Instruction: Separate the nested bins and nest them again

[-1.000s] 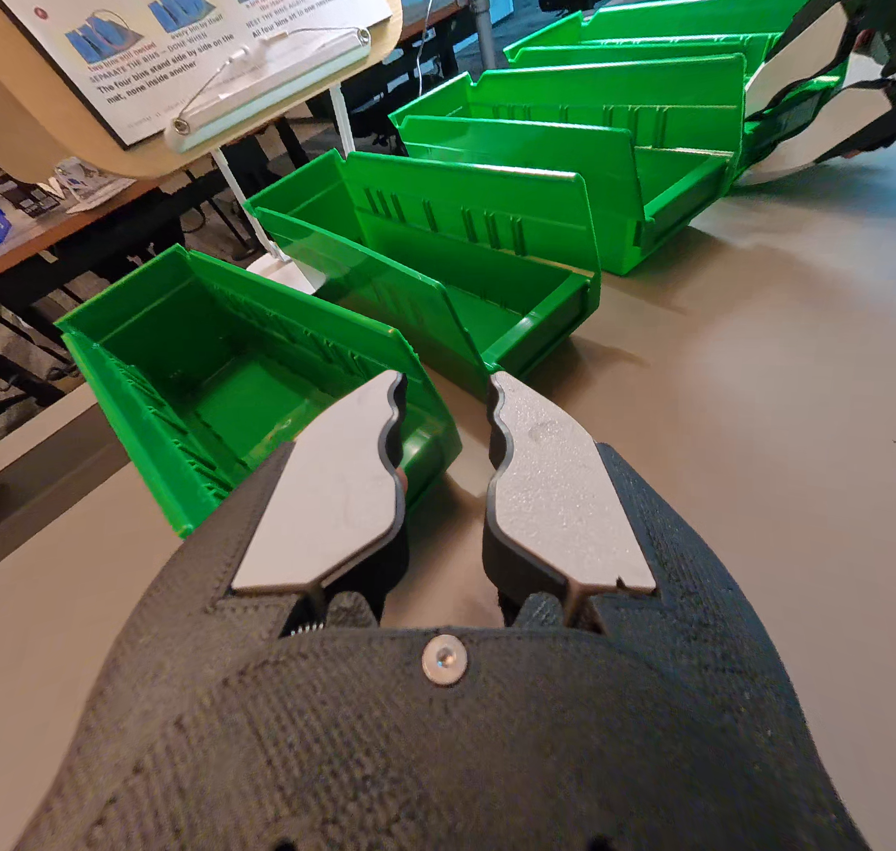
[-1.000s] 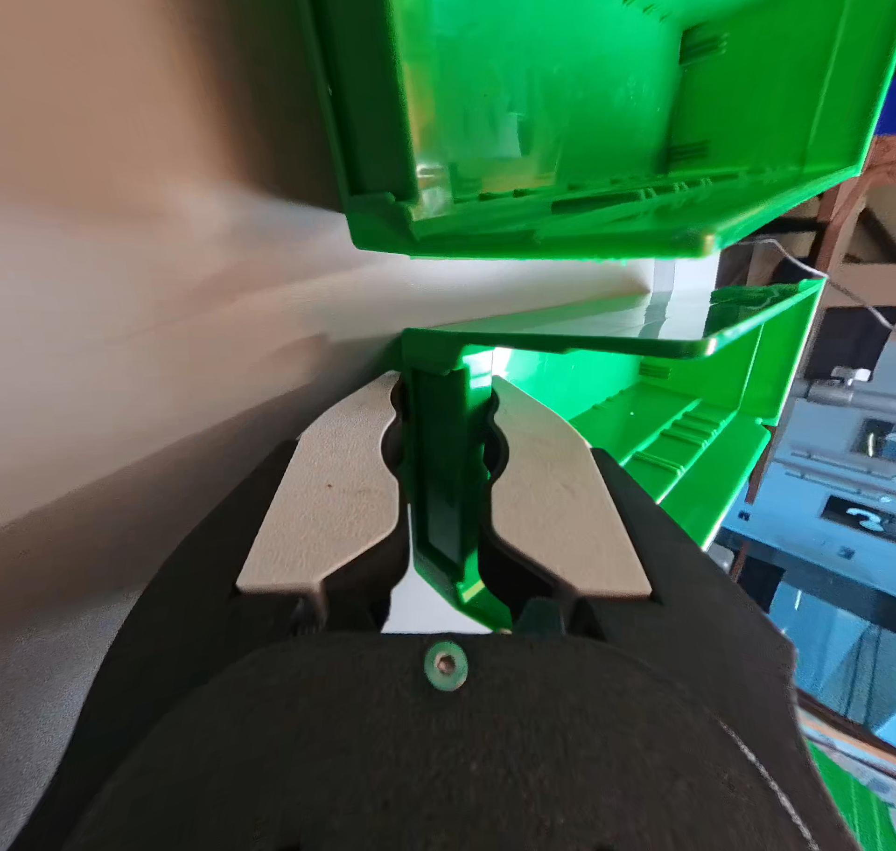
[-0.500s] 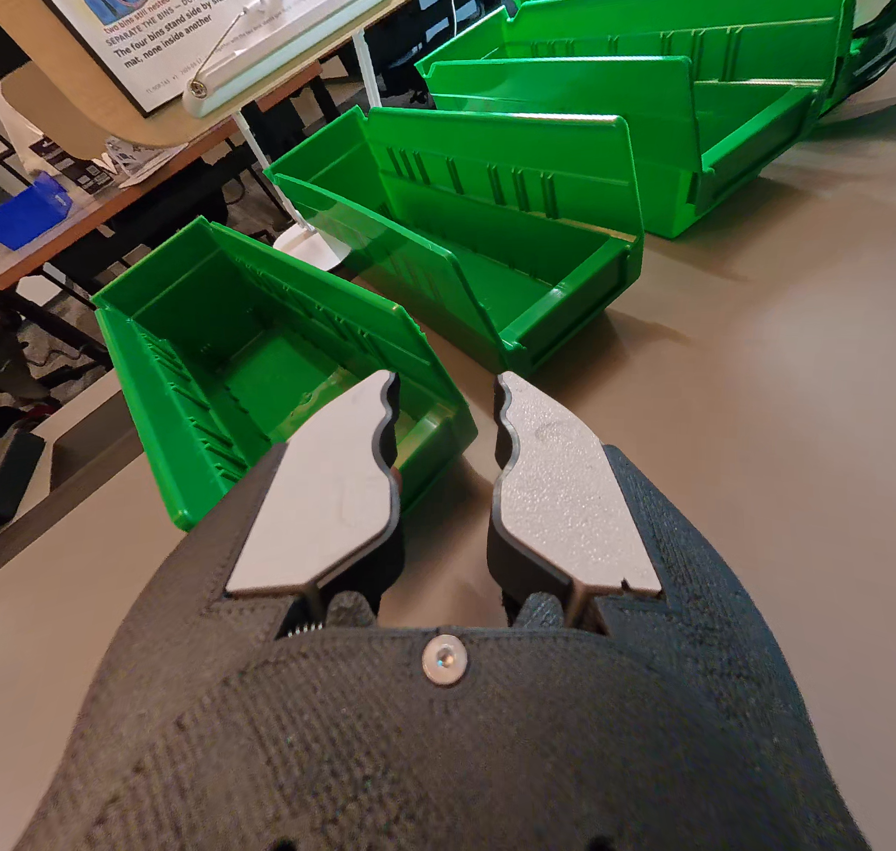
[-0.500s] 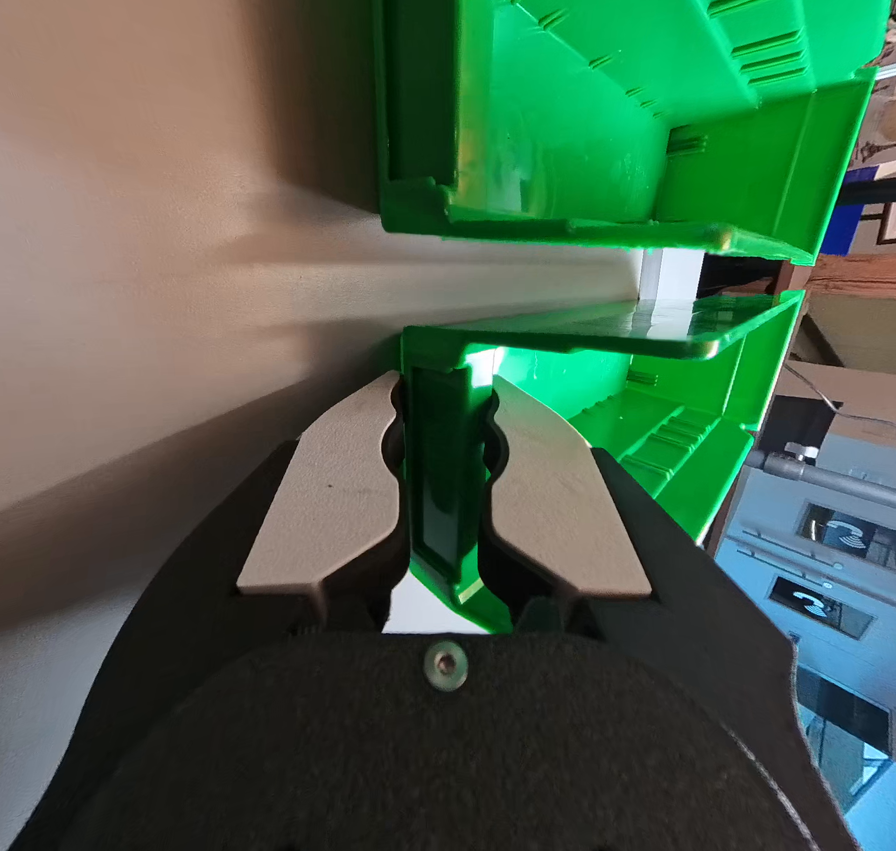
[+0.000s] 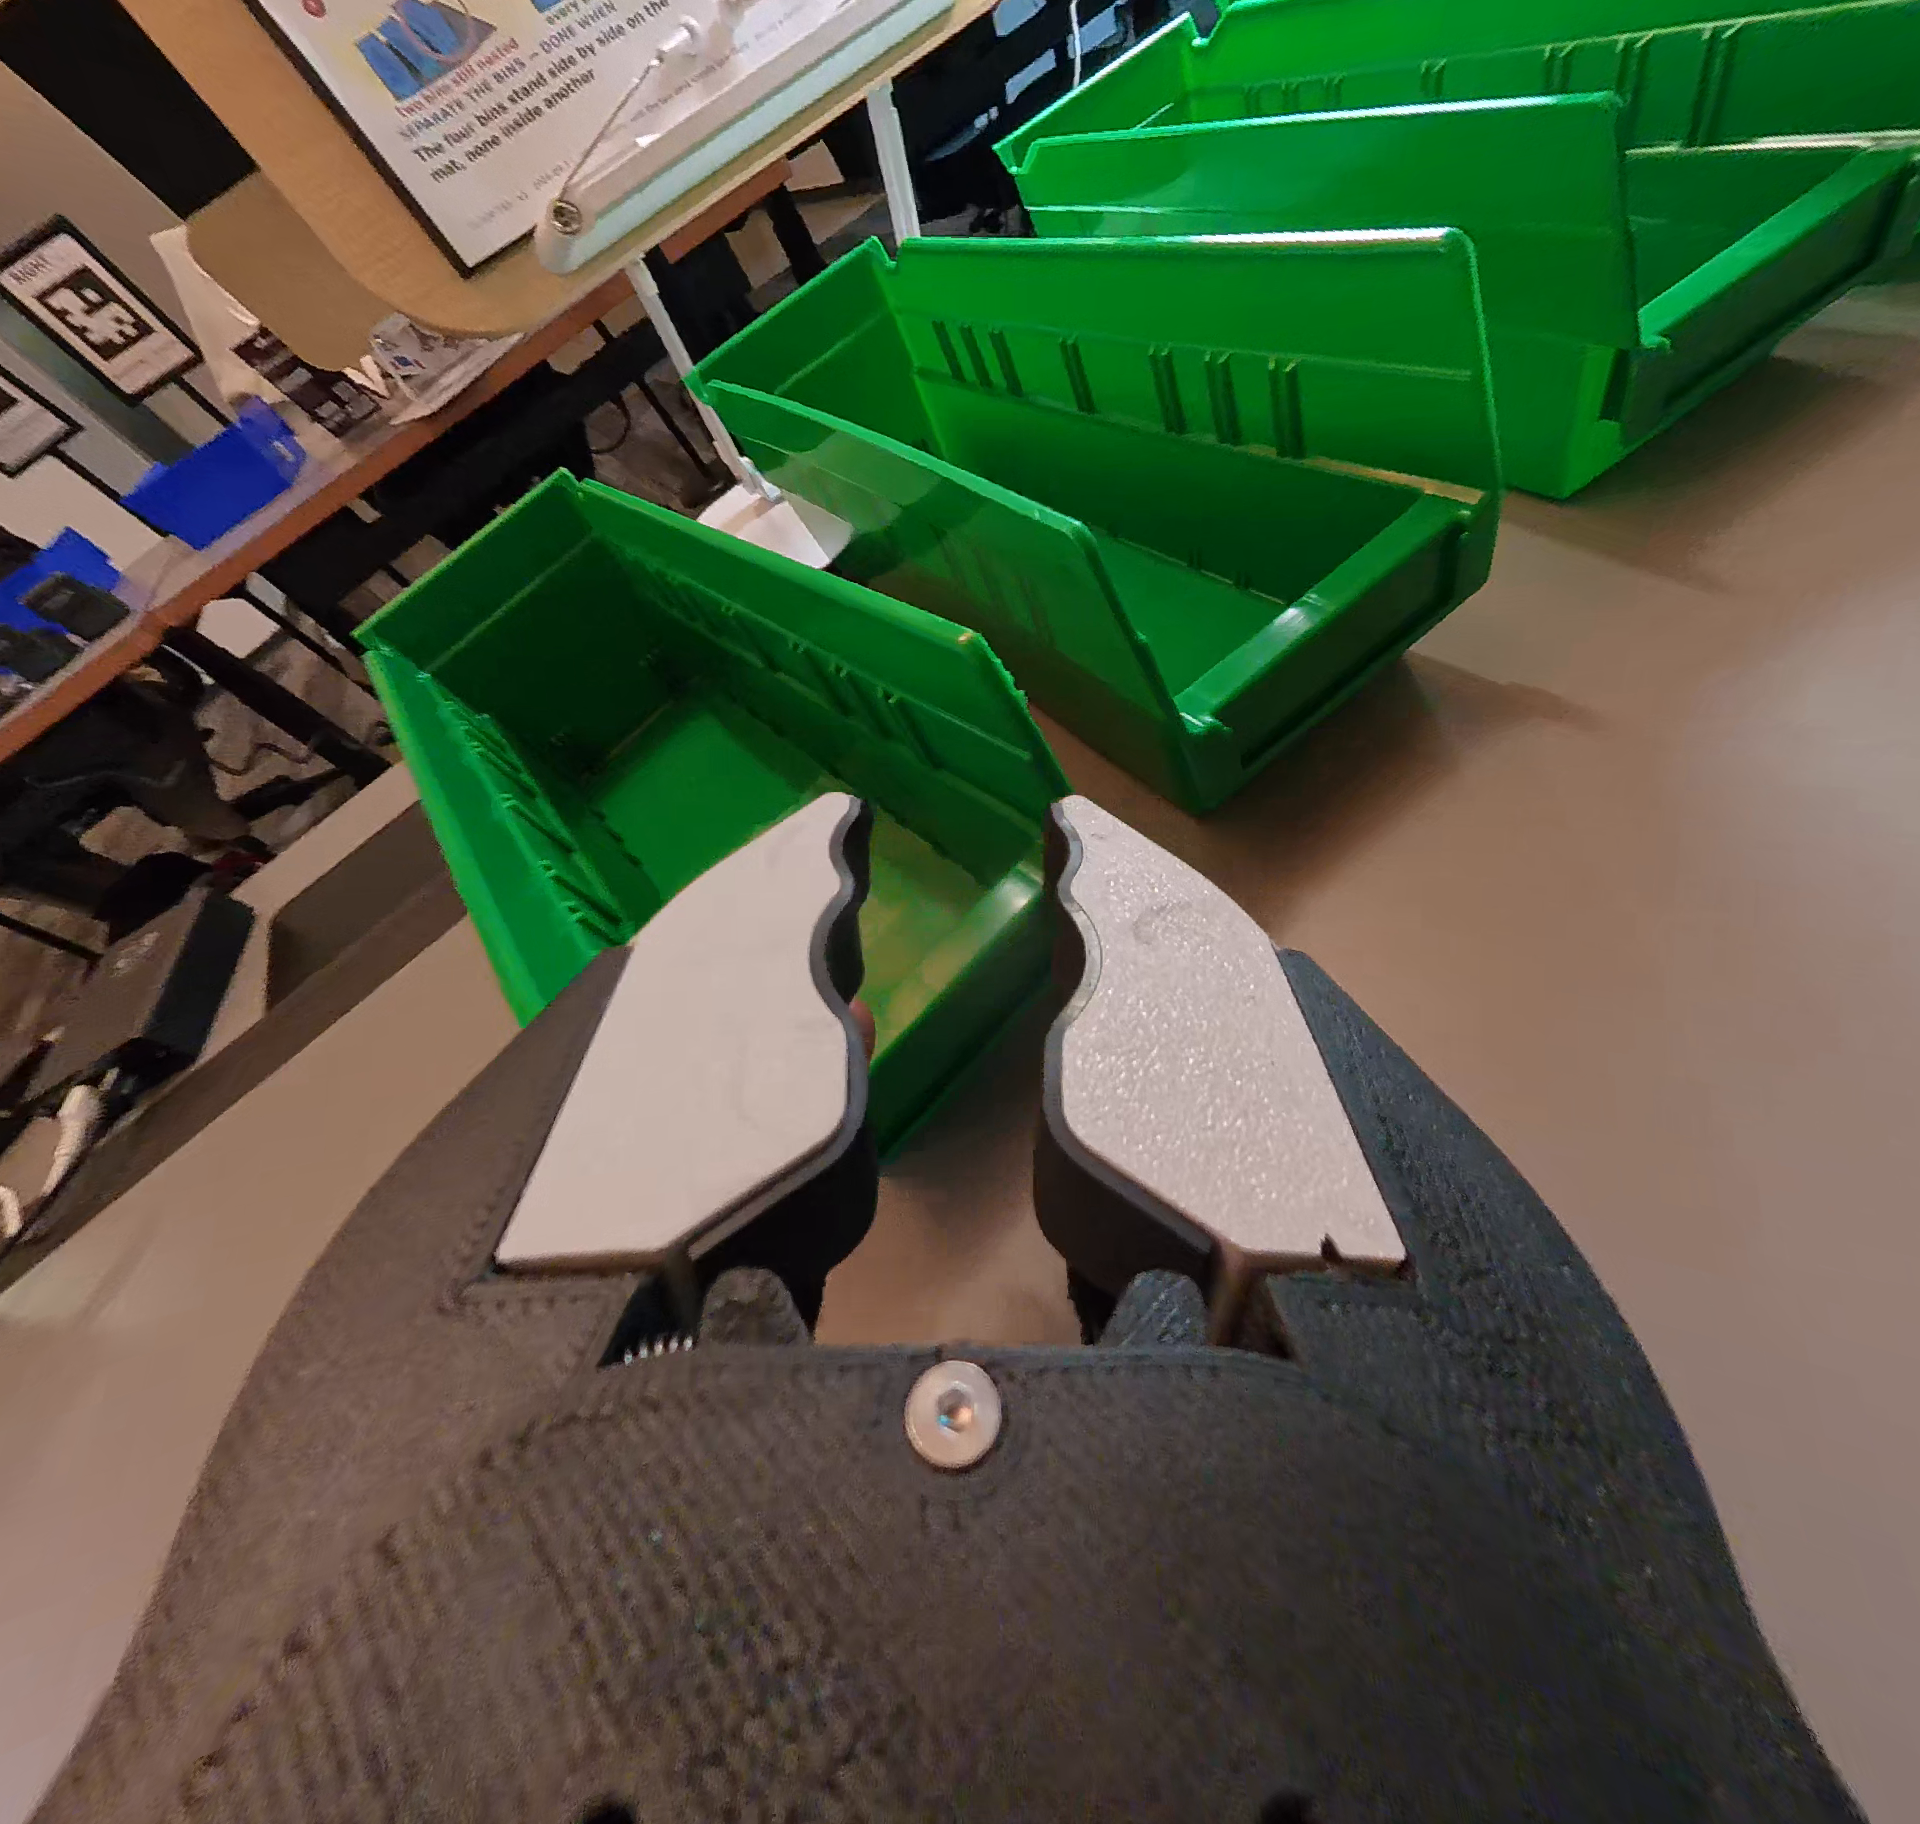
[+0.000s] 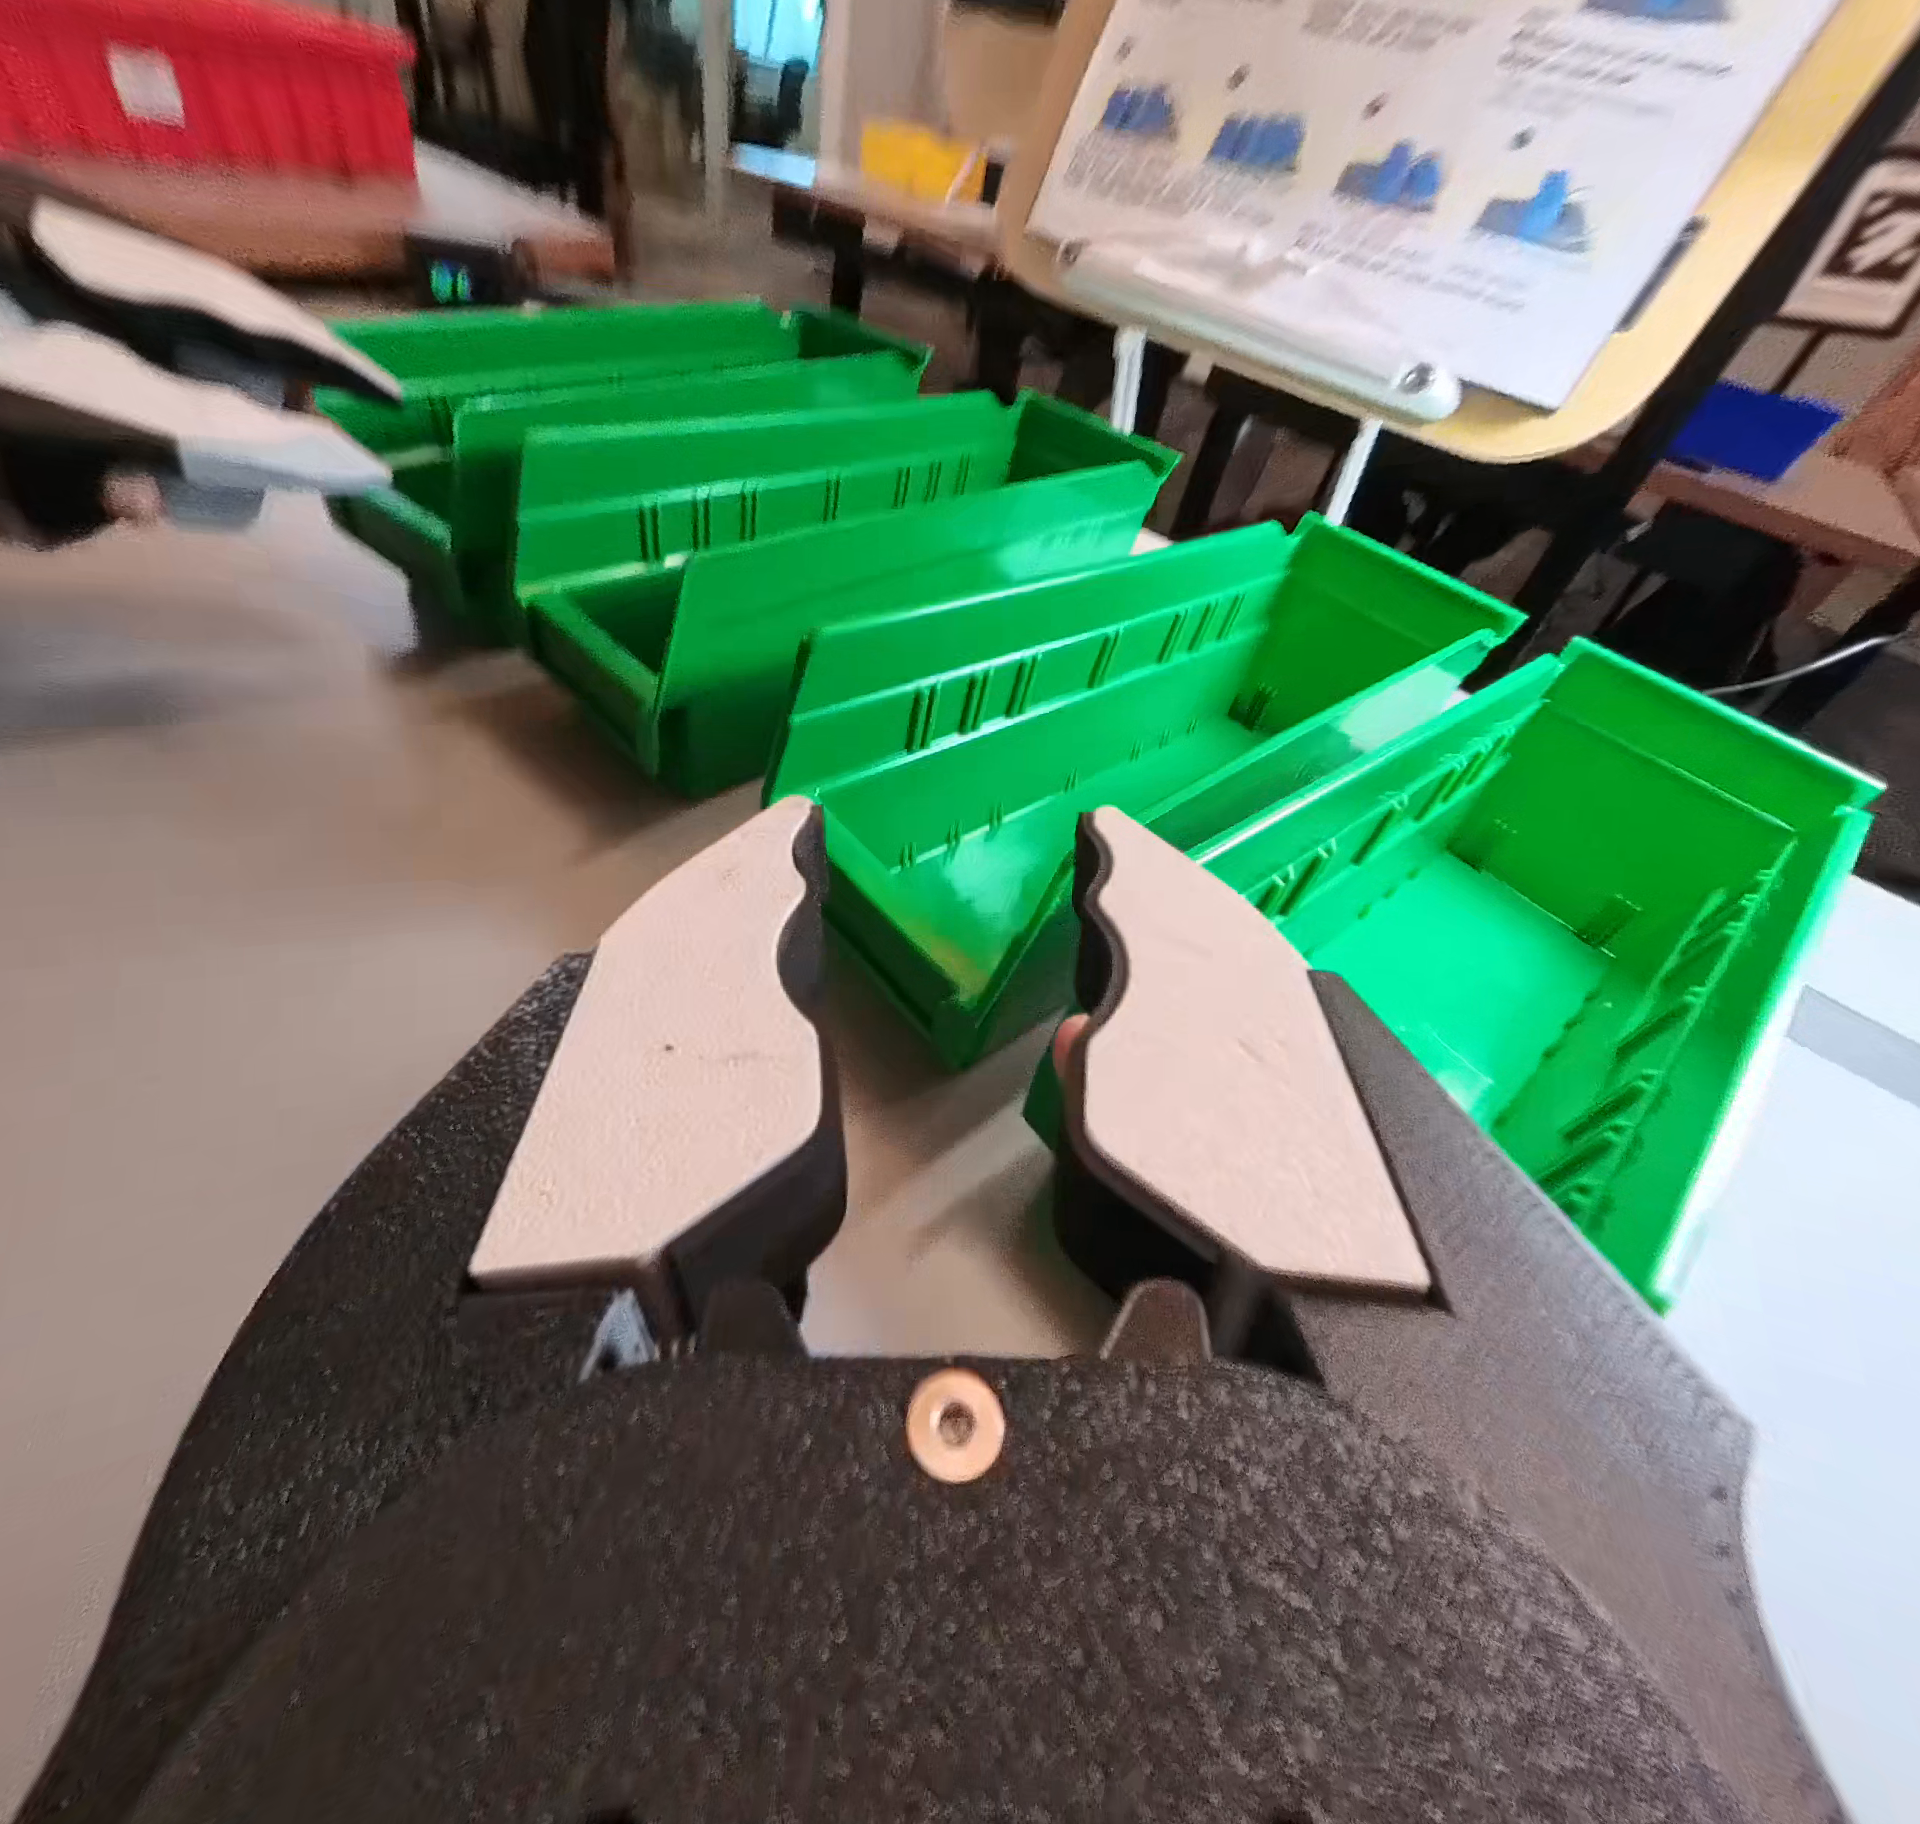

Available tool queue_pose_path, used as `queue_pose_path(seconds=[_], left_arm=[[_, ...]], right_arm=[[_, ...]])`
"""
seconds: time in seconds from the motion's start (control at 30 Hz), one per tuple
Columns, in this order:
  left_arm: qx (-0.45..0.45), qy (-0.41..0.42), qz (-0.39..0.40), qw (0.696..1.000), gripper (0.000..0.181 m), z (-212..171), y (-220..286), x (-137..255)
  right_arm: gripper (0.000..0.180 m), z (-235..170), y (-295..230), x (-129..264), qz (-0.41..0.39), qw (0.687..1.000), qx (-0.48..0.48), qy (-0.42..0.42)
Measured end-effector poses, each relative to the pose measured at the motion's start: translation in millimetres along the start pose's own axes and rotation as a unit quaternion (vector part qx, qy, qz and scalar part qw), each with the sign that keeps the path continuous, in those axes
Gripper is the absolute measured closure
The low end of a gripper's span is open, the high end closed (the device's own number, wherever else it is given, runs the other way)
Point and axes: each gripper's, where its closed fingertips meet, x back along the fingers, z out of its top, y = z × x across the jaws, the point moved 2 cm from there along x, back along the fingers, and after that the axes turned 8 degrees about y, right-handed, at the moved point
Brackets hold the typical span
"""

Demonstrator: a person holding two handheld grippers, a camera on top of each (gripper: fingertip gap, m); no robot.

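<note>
I held both the left hand-held gripper [image 5: 951, 907] and right hand-held gripper [image 6: 945, 901] released and empty over the bench [image 5: 1558, 943], the nearest bin [image 5: 665, 735] lying just ahead-left of my left one, long axis running away from it.

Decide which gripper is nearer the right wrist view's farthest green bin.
Left: left gripper is beside the farthest green bin; right gripper is at the row's opposite end.

green bins [image 5: 1195, 569] ahead, bare table [image 5: 1610, 891] right
</note>
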Motion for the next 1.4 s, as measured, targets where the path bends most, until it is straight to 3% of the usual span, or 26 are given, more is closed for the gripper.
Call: queue_pose_path(seconds=[0.2,0.73,1.4], left_arm=[[0.007,0.021,0.006,1.000,0.150,-1,-8,0],[0.004,0.040,0.004,0.999,0.152,2,-2,1],[0.015,0.090,0.067,0.994,0.159,2,-17,8]], right_arm=[[0.139,-5,-6,-3,-0.010,0.998,0.016,0.063],[0.145,-12,-1,-1,-0.021,0.997,-0.007,0.072],[0.146,-15,-14,-15,0.022,0.998,-0.007,0.066]])
